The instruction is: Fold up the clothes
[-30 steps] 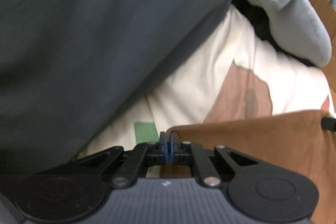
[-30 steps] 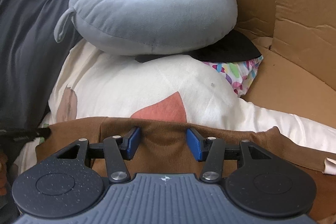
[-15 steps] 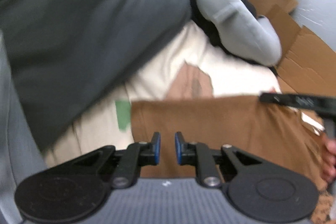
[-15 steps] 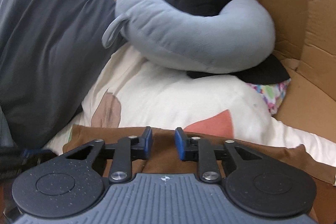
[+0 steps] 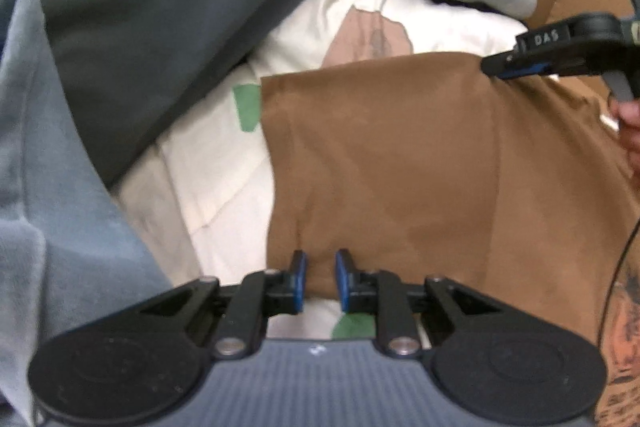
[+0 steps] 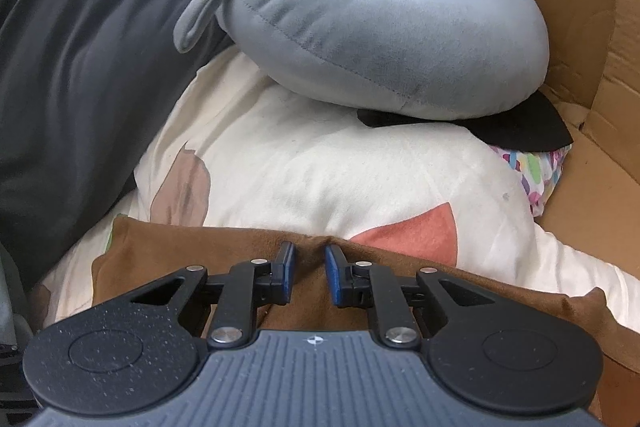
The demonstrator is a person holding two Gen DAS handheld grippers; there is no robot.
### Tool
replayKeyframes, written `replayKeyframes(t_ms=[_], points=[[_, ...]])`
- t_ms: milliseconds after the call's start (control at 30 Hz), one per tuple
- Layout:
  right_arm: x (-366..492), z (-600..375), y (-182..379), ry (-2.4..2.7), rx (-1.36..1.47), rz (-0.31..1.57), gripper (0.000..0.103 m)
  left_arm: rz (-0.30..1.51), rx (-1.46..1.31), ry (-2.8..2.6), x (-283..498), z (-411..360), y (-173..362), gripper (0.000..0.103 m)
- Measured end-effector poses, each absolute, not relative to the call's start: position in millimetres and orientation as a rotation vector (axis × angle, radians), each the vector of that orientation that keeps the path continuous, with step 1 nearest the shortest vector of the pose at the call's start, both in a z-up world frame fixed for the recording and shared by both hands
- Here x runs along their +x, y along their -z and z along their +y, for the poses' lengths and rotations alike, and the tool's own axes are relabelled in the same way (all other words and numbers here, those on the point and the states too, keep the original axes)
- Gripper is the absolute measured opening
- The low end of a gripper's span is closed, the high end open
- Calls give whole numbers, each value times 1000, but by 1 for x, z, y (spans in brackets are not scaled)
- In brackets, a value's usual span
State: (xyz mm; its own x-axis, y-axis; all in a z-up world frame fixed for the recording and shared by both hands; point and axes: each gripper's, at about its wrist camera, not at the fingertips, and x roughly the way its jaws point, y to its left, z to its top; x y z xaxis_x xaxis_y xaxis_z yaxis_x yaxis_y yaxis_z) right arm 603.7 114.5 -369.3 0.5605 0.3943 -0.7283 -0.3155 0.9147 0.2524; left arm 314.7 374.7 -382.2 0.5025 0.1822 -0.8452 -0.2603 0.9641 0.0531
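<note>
Left gripper [image 5: 321,277]: the jaws are opening, only a narrow gap so far, nothing clamped. It sits over the edge of the flat brown fabric garment [image 5: 380,155] nearest the camera, with the hem showing between the blue pads. Right gripper [image 6: 310,273]: the jaws are closing around a little pucker on the garment's opposite edge. I can't say the pads bite yet, there's a gap each side.

The garment lies spread on the big cream pillow with coloured patches [image 6: 320,163], covering the pillow's camera-side half. The grey U-shaped neck pillow [image 6: 360,27] rests on the pillow's far end, dark grey cloth [image 5: 160,7] runs along its left flank, and brown cardboard [image 6: 580,27] is off its right.

My take on doing this fold well: let the right side finish its pinch before lifting, and grab all the layers, not just the top one. I'd get the left one onto the hem over the pillow's near half, so both edges travel together. The pillow is soft and domed, so lift a bit and don't drag, or the cloth will bunch.
</note>
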Motion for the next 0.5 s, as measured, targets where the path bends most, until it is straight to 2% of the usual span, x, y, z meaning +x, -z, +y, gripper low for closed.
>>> replayKeyframes(t_ms=[133, 300, 400, 500], points=[[599, 114, 361, -432, 93, 888, 25, 983, -101, -322, 300, 376, 371, 20], [586, 102, 342, -476, 52, 876, 37, 963, -223, -319, 280, 381, 364, 23], [574, 90, 328, -487, -3, 853, 37, 926, -252, -342, 275, 381, 362, 31], [558, 76, 317, -471, -79, 827, 37, 912, -273, -357, 278, 379, 365, 32]])
